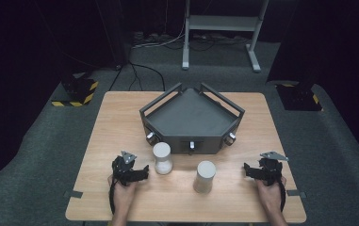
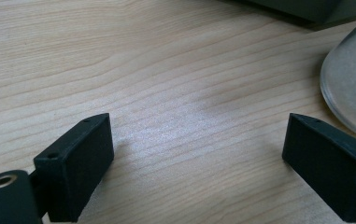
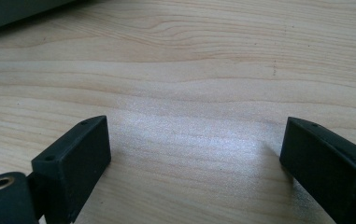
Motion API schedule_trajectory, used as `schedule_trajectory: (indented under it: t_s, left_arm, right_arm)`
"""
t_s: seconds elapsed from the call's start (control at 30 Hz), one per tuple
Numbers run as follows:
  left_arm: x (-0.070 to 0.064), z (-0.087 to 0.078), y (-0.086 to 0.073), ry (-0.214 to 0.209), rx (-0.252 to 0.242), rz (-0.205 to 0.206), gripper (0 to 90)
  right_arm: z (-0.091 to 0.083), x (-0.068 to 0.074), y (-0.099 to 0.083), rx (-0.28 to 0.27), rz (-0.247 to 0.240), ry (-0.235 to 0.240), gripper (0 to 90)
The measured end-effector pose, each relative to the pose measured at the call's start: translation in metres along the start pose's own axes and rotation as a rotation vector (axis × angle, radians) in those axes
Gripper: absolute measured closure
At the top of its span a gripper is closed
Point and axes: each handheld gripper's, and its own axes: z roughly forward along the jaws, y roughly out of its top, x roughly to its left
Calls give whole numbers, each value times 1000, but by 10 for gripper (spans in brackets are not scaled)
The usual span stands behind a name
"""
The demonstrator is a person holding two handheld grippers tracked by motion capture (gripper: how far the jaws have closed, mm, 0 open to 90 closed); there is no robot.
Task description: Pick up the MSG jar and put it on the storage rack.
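Two pale cylinders stand on the wooden table (image 1: 120, 117): a white jar (image 1: 162, 158) left of centre and a grey cup (image 1: 205, 176) nearer the front. My left gripper (image 1: 139, 170) rests on the table just left of the jar, jaws wide open with bare wood between them. In the left gripper view the jar (image 2: 353, 88) shows beside the right-hand jaw, and the gripper (image 2: 196, 154) holds nothing. My right gripper (image 1: 250, 170) lies open at the right of the table, well clear of the cup. In the right gripper view its jaws (image 3: 194, 154) stand apart over bare wood.
A dark grey five-sided tray (image 1: 192, 115) with raised rails and knobs on its front sits at the table's middle back. Black-and-yellow striped bases (image 1: 76, 92) and a grey metal stand (image 1: 222, 28) are on the carpet beyond the table.
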Motion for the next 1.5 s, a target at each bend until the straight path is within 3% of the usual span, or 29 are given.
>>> schedule_trajectory:
  t_s: [0.93, 1.2, 1.5]
  left_arm:
    - [0, 0, 0, -1, 1, 0, 90]
    - [4, 2, 4, -27, 18, 25, 31]
    - [7, -1, 5, -44, 35, 49, 27]
  right_arm:
    - [0, 0, -1, -3, -4, 4, 95]
    - [-1, 0, 0, 1, -4, 6, 79]
    - [-1, -1, 0, 1, -4, 9, 76]
